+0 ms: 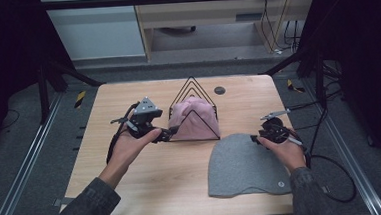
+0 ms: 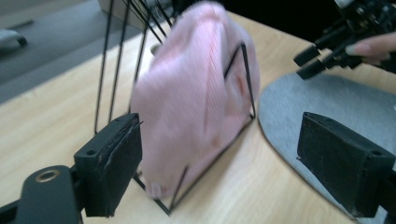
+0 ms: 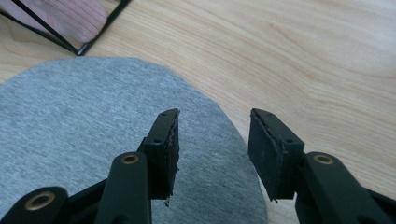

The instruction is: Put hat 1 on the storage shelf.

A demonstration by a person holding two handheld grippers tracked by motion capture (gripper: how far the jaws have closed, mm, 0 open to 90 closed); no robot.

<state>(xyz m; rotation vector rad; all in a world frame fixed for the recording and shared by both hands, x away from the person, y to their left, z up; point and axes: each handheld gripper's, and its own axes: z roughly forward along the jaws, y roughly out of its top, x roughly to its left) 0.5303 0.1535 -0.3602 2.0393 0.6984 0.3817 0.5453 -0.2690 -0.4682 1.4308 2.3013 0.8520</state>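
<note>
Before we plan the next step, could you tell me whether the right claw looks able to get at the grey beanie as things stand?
Probably yes: the right claw hangs open over the curved edge of the grey beanie, which lies flat on the table with nothing over it. The wire rack stands off to the side.

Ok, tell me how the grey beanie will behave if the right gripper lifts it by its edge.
The grey beanie lies flat and looks like soft knit, so it will probably droop and fold. It looks light. The right gripper stands open over its rim; a thin edge may slip unless pinched firmly.

Ribbed pink knit hat [image 2: 196, 88], thin black wire rack [image 2: 116, 56], matt wood table [image 1: 148, 185]
</note>
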